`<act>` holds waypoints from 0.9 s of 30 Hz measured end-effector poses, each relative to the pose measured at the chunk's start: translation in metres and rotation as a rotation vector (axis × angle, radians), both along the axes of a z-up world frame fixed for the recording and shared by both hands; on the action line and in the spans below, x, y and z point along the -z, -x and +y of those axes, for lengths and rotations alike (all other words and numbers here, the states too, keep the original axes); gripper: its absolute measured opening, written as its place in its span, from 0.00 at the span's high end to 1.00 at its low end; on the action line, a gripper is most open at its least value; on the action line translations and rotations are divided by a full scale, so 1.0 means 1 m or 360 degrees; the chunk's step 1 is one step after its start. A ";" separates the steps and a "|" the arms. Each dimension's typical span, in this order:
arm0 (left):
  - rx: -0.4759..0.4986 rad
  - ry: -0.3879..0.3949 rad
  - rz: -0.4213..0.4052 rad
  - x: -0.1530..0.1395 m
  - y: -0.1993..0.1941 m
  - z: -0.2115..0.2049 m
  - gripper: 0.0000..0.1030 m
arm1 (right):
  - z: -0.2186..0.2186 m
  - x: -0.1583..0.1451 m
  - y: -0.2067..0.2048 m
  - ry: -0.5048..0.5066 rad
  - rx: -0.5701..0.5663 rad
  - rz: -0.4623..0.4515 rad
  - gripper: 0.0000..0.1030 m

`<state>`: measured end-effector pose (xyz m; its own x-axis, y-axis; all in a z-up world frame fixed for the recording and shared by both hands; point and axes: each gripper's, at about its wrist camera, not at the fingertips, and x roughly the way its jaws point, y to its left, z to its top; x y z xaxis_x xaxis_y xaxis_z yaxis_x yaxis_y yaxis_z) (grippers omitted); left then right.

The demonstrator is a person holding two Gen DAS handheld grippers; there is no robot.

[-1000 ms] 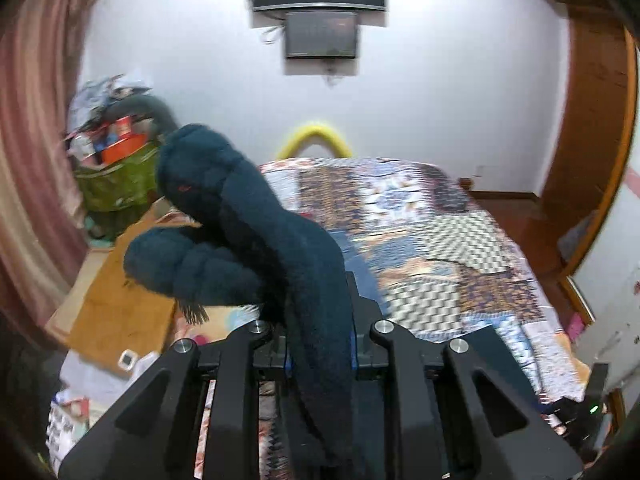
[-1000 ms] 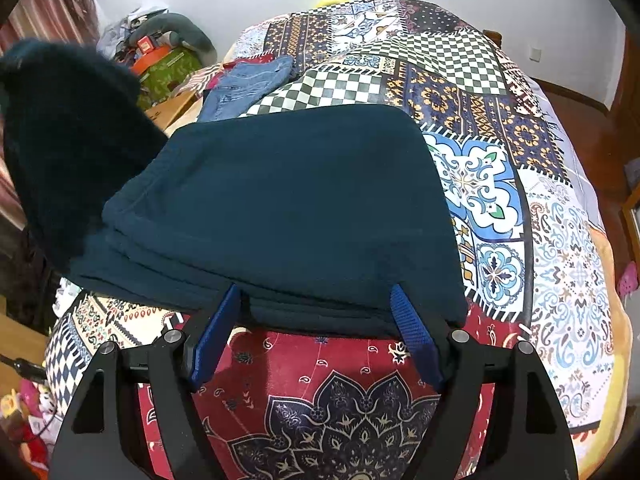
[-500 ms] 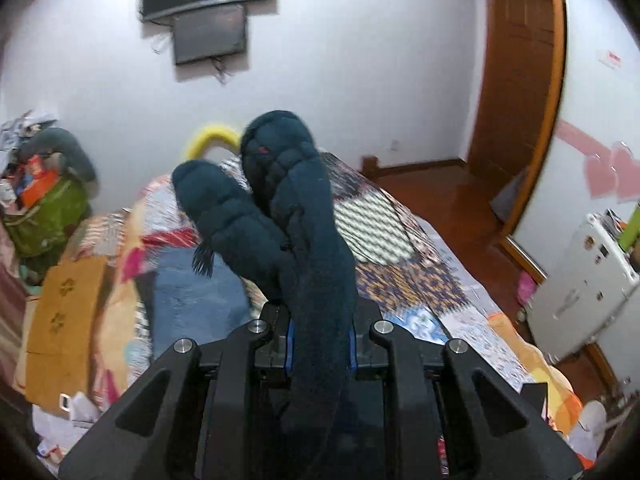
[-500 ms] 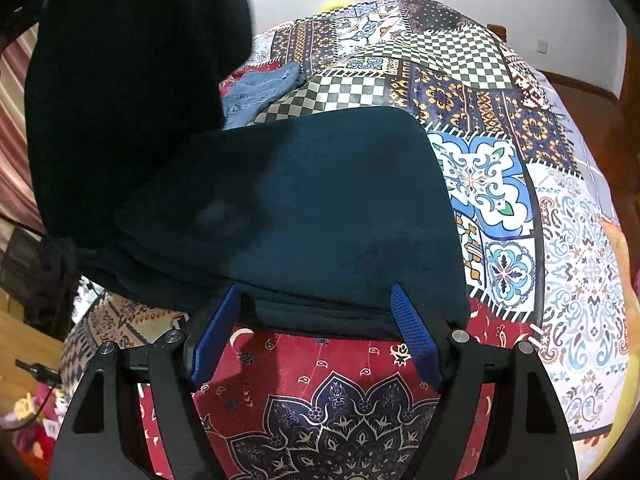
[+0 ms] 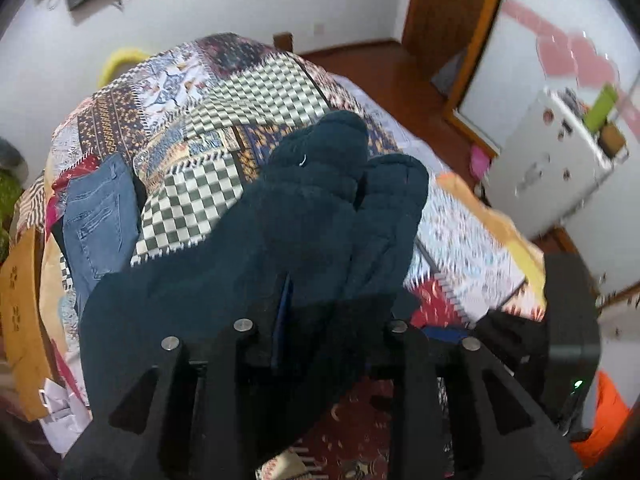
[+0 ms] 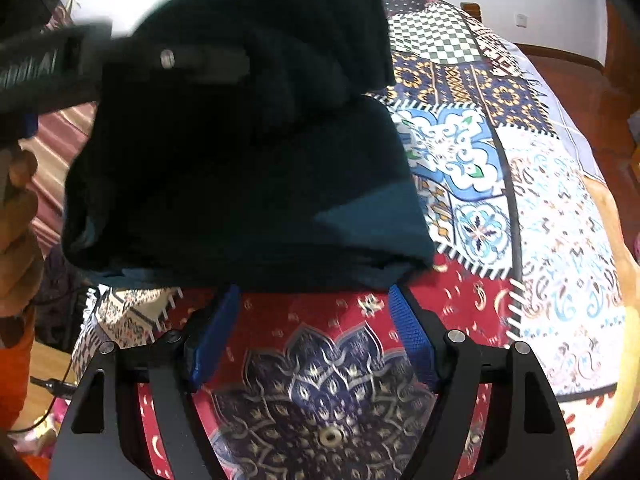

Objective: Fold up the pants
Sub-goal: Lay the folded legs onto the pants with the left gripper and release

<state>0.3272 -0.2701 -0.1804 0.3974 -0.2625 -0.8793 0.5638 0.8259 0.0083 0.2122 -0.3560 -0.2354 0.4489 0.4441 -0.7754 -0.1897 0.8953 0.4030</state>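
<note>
The right gripper [image 6: 312, 300], jaws spread, sits at the near edge of the folded dark teal pants [image 6: 248, 184] on the patchwork quilt [image 6: 520, 184], while the left gripper [image 5: 320, 312], its jaws just widening, carries their bunched end over the pile, blue jeans [image 5: 96, 224] beyond.

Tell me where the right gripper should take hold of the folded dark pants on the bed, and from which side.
Probably the near folded edge of the dark pants, straight ahead of the right gripper. Its open fingers already face that thick, stacked edge across the bedspread, and the left gripper crowds the top.
</note>
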 end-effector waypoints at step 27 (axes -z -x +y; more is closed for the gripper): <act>-0.0585 -0.0285 -0.0131 0.029 -0.133 0.171 0.12 | 0.016 -0.006 -0.006 0.0132 -0.0015 0.0000 0.29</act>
<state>0.4605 -0.0989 -0.2095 0.5068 0.0644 -0.8596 0.2229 0.9535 0.2028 0.2184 -0.3398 -0.2293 0.4448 0.3826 -0.8098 -0.1985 0.9238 0.3274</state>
